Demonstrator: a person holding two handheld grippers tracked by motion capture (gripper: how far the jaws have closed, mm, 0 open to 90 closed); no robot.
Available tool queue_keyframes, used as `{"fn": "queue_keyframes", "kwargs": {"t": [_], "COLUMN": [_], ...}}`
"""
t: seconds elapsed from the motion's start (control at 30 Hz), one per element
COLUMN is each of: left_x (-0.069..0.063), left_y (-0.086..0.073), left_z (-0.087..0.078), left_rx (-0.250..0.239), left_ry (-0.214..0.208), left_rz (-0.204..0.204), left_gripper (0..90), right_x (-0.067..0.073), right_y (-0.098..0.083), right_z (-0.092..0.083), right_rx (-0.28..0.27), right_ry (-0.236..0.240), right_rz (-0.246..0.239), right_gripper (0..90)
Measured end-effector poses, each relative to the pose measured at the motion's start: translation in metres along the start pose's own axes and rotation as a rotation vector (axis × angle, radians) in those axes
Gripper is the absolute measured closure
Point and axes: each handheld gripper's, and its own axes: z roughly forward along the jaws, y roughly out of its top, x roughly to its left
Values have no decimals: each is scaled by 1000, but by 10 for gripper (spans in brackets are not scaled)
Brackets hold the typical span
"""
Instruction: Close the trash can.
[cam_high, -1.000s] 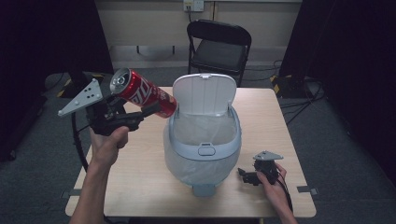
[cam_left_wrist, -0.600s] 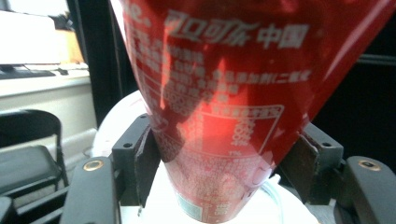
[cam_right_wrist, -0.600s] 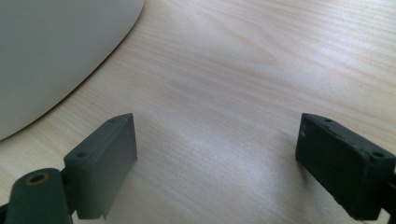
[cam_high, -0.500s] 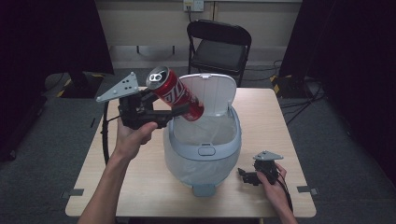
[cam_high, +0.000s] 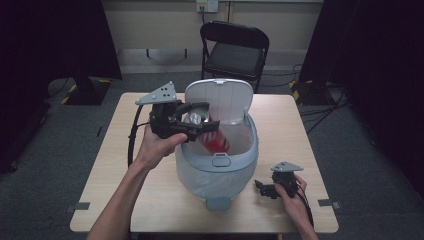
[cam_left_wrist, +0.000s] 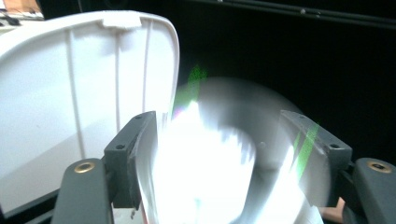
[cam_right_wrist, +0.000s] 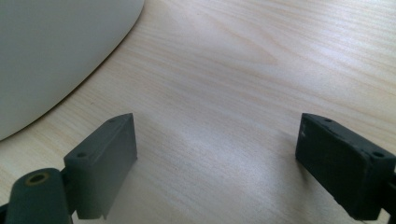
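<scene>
The left gripper (cam_high: 202, 122) hangs over the left rim of the pale blue-grey plastic bin (cam_high: 216, 172), whose white lid (cam_high: 218, 100) stands raised behind the opening. Its fingers (cam_left_wrist: 128, 154) have just been opening and stand spread. The red metal can (cam_high: 212, 139) is a blur just beyond and below them, tilted inside the mouth of the bin; in the left gripper view it is a bright smear between the fingers, and I cannot tell whether they touch it. Right of the bin, the right gripper (cam_high: 261, 188) rests on the light wooden desk (cam_high: 125, 165), fingers (cam_right_wrist: 105, 158) released, nothing between them.
</scene>
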Motion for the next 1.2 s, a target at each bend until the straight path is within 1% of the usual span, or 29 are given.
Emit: {"fn": "queue_keyframes", "kwargs": {"t": [0.03, 0.1, 0.17, 0.2, 0.23, 0.27, 0.3, 0.33, 0.37, 0.4, 0.43, 0.47, 0.5, 0.57, 0.6, 0.63, 0.67, 0.73, 0.77, 0.8, 0.83, 0.87, 0.93, 1.03, 1.07, 1.1, 1.13, 1.2], "left_x": [1, 3, 6, 7, 9, 11, 14, 20, 20, 22, 25, 29, 29, 34, 36, 36, 38, 41, 43, 45, 47, 53, 55, 63, 66, 66, 66, 68], "left_y": [-1, -1, -2, -3, -4, -5, -6, -9, -9, -11, -14, -19, -19, -23, -25, -25, -26, -27, -28, -29, -30, -31, -32, -31, -29, -29, -27, -22], "left_z": [-1, -8, -16, -19, -23, -27, -32, -40, -40, -44, -48, -54, -54, -59, -62, -62, -64, -68, -69, -70, -70, -70, -70, -71, -69, -69, -68, -67], "left_rx": [-8, -22, -30, -26, -26, -27, -21, -30, -30, -45, -58, -52, -52, -44, -46, -46, -42, -42, -36, -27, -16, -18, -23, -39, -35, -35, -29, -38], "left_ry": [0, 10, 43, 53, 66, 81, 98, 128, 128, 139, 149, 156, 156, 168, 178, 178, 187, 205, 205, 215, 237, 255, 262, 295, 341, 341, 360, 359], "left_rz": [-8, -6, 5, 8, 9, 4, 8, 5, 5, -8, -10, -18, -18, -22, -30, -30, -28, -38, -40, -38, -39, -55, -61, -72, -68, -68, -75, -74], "left_gripper": [301, 319, 349, 374, 390, 429, 429, 463, 479, 501, 501, 521, 522, 523, 536, 541, 541, 546, 547, 541, 510, 502, 486, 430, 378, 362, 362, 352], "right_x": [0, 0, 0, 0, 0, 0, 0, 0, 0, 0, 0, 0, 0, 0, 0, 0, 0, 0, 0, 0, 0, 0, 0, 0, 0, 0, 0, 0], "right_y": [0, 0, 0, 0, 0, 0, 0, 0, 0, 0, 0, 0, 0, 0, 0, 0, 0, 0, 0, 0, 0, 0, 0, 0, 0, 0, 0, 0], "right_z": [0, 0, 0, 0, 0, 0, 0, 0, 0, 0, 0, 0, 0, 0, 0, 0, 0, 0, 0, 0, 0, 0, 0, 0, 0, 0, 0, 0], "right_rx": [0, 0, 0, 0, 0, 1, 1, 0, 0, 0, 0, 0, 0, 0, 0, 0, 0, 1, 1, 1, 1, 1, 1, 0, 0, 0, 0, 0], "right_ry": [0, 0, 0, 0, 0, 0, 0, 0, 0, 0, 0, 0, 0, 0, 0, 0, 0, 0, 0, 0, 0, 0, 0, 0, 0, 0, 0, 0], "right_rz": [0, 0, 0, 0, 0, 0, 0, 0, 0, 0, 0, 0, 0, 0, 0, 0, 0, 1, 0, 0, 0, 1, 1, 0, 0, 0, 0, 0], "right_gripper": [112, 112, 112, 112, 112, 112, 112, 112, 112, 112, 112, 112, 112, 111, 111, 111, 112, 112, 112, 112, 112, 112, 112, 112, 112, 112, 112, 112]}}
